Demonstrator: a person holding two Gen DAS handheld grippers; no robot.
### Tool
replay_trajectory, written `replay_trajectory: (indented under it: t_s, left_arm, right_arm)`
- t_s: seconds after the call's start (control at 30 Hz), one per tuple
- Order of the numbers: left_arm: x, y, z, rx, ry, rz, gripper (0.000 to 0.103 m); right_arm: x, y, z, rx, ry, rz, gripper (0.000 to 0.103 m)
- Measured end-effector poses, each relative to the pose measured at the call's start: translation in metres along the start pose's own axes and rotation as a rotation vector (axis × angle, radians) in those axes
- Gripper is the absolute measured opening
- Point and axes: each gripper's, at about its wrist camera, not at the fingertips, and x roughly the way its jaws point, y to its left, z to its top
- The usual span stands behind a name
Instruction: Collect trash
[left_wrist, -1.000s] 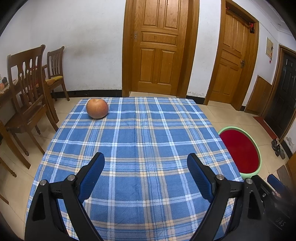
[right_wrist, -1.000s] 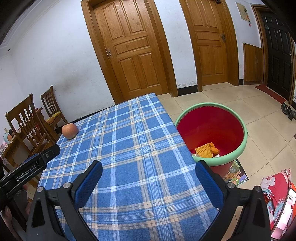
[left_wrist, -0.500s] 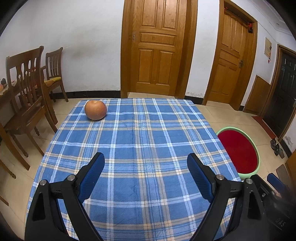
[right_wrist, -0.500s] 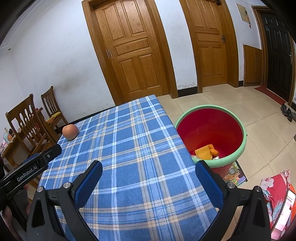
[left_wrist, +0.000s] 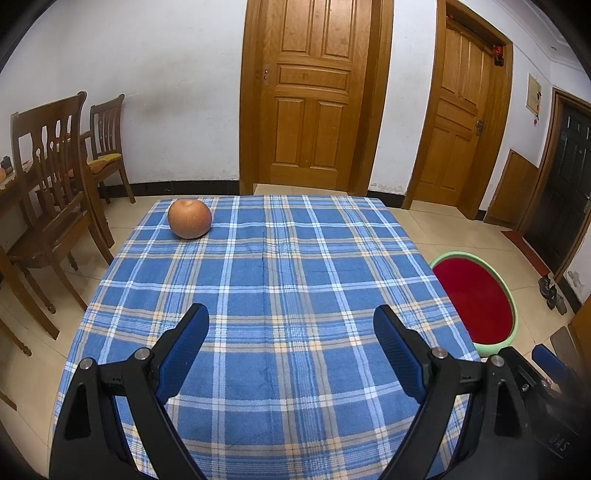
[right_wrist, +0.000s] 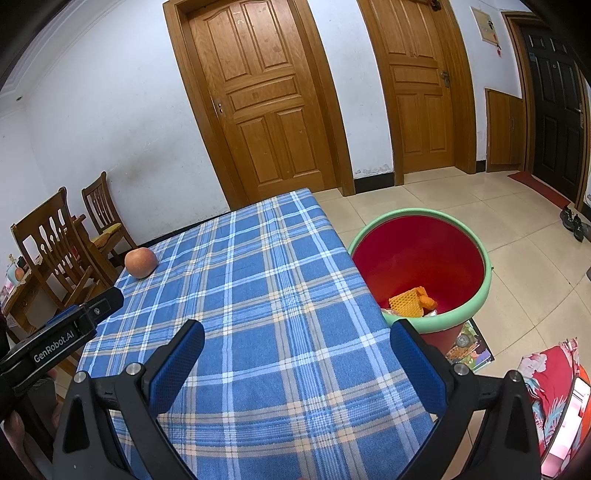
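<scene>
A red bin with a green rim stands on the floor right of the table; orange foam netting and scraps lie inside. It also shows in the left wrist view. My left gripper is open and empty above the near half of the blue plaid tablecloth. My right gripper is open and empty above the cloth's near right part. An orange-pink apple sits at the far left corner, also in the right wrist view.
Wooden chairs stand left of the table. Two wooden doors are behind it, a dark door at the right. Shoes and a printed leaflet lie on the tile floor. A red patterned cloth is at lower right.
Both grippers stay open and empty. The views shift only slightly; the apple and bin hold their places.
</scene>
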Motion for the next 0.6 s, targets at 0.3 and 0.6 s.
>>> replay_trajectory:
  t_s: [0.3,0.6]
  left_arm:
    - [0.0007,-0.0002,-0.0003,-0.001,0.003,-0.001,0.09]
    - [0.004,-0.0006,-0.0014,0.003,0.015,-0.005,0.09]
  right_arm:
    - [0.0005,-0.0003,-0.0007,-0.001,0.0,0.0,0.102]
    - [0.0022,-0.0033,0.0076,0.003,0.01,-0.011,0.102]
